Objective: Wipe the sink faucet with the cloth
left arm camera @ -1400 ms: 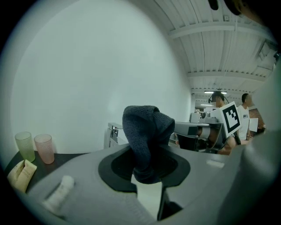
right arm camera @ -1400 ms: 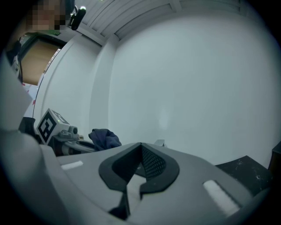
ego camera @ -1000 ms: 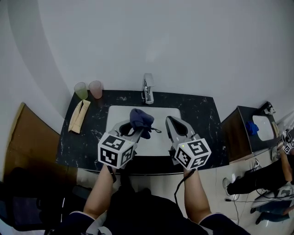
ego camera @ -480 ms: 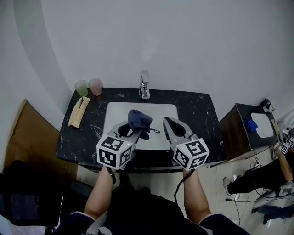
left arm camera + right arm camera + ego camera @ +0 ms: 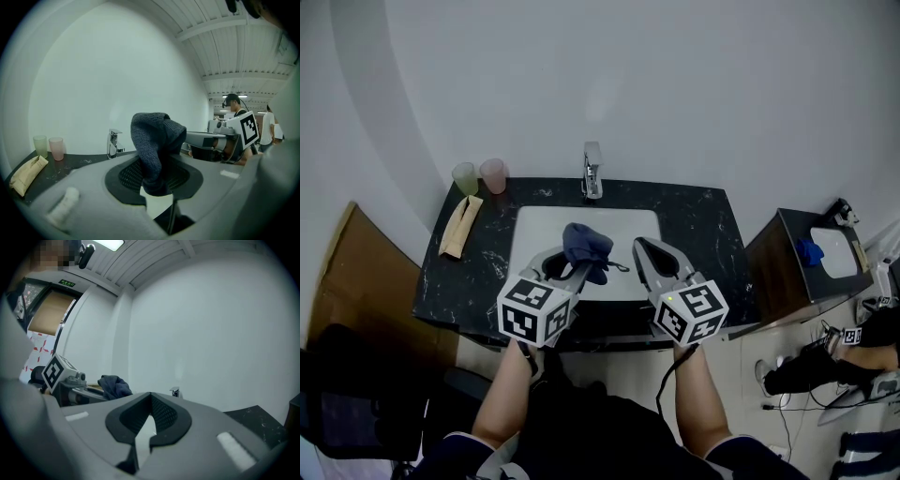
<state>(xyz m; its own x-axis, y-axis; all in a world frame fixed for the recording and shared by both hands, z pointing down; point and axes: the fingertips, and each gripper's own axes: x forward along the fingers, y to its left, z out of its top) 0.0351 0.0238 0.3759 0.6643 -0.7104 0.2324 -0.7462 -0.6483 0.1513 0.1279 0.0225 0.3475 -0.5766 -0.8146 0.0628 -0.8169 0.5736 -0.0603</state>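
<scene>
Black marbled counter (image 5: 703, 239) against a plain white wall (image 5: 694, 84), with a white sink (image 5: 534, 228), the faucet (image 5: 592, 173) at its back edge, a green cup (image 5: 465, 178), a pink cup (image 5: 494, 174) and a tan pouch (image 5: 460, 227) at the left, and a dark side cabinet (image 5: 780, 272) at the right. Your left gripper (image 5: 570, 265) held the dark blue cloth (image 5: 586, 244) clamped above the basin, short of the faucet; your right gripper (image 5: 645, 246) was closed and empty. Compared with a second earlier, the counter sat slightly higher and further left in the head view, and both grips were unchanged.
</scene>
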